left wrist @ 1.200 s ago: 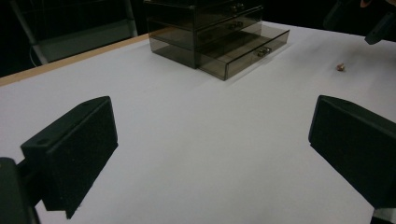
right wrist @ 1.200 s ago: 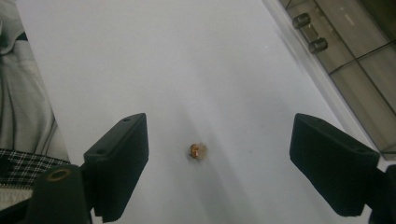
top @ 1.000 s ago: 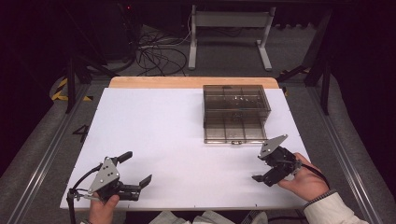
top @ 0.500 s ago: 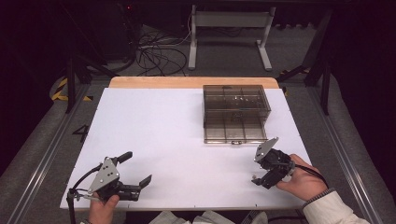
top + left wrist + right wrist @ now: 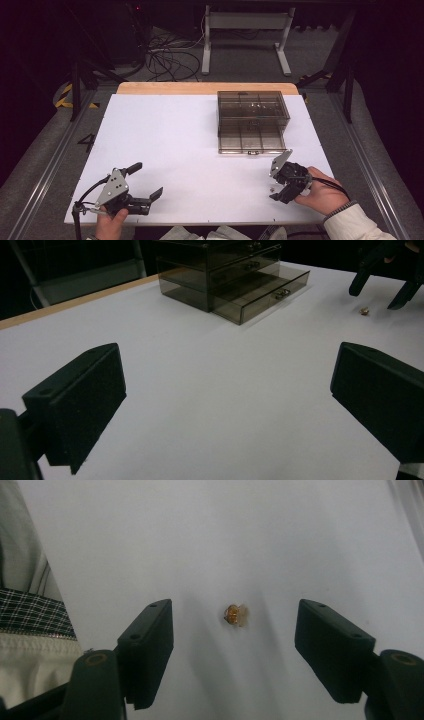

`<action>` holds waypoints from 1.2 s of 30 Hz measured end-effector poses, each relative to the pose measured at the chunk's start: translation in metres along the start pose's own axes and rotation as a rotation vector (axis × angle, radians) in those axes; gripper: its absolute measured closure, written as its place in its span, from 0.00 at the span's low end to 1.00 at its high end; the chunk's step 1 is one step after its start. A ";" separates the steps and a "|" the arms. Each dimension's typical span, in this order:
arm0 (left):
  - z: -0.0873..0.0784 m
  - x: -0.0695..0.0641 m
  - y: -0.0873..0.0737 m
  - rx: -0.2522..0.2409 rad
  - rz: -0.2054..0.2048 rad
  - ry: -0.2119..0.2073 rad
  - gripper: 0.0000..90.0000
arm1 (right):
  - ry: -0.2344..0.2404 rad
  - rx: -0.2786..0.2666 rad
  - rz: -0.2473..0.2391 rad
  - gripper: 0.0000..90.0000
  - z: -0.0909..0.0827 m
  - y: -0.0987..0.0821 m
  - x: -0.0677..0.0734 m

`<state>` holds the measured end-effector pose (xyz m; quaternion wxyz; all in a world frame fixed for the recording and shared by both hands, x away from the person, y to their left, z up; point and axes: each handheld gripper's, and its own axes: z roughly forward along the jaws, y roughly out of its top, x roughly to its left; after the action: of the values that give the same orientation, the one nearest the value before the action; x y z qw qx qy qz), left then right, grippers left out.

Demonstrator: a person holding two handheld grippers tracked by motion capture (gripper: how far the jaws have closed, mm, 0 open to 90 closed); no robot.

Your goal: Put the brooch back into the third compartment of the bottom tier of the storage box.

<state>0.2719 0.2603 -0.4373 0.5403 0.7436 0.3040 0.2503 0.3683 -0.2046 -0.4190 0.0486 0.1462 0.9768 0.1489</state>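
A tiny gold-brown piece (image 5: 231,614) lies on the white tabletop (image 5: 190,145), also seen as a speck (image 5: 271,190) in the high view and as a small gold dot (image 5: 364,311) in the left gripper view. My right gripper (image 5: 233,622) points down over it with one jaw on each side, not touching it. Its jaws have just been closing and still stand apart. In the high view the right gripper (image 5: 276,189) is at the front right. My left gripper (image 5: 146,181) rests open at the front left, nothing between its fingers (image 5: 80,390).
A smoke-coloured clear drawer box (image 5: 252,122) stands at the back right, its bottom drawer (image 5: 260,292) pulled out toward me. The table's wooden far edge (image 5: 200,88) borders a dark floor with cables and a metal stand.
The right gripper has edged a little left and toward me over the small piece, and its jaws stand narrower. The left gripper has not moved.
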 end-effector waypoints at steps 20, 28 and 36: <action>0.000 0.000 0.000 -0.002 0.005 0.002 0.02 | -0.001 0.051 -0.065 0.74 0.009 0.004 0.000; -0.001 0.000 0.000 -0.002 0.002 0.004 0.02 | 0.004 0.068 -0.060 0.86 0.013 0.005 -0.003; -0.001 -0.001 0.000 -0.003 0.002 0.001 0.02 | 0.000 0.061 -0.062 0.88 0.013 0.005 -0.002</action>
<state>0.2710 0.2603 -0.4372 0.5409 0.7431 0.3031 0.2517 0.3735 -0.1975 -0.4297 0.0487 0.1172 0.9849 0.1174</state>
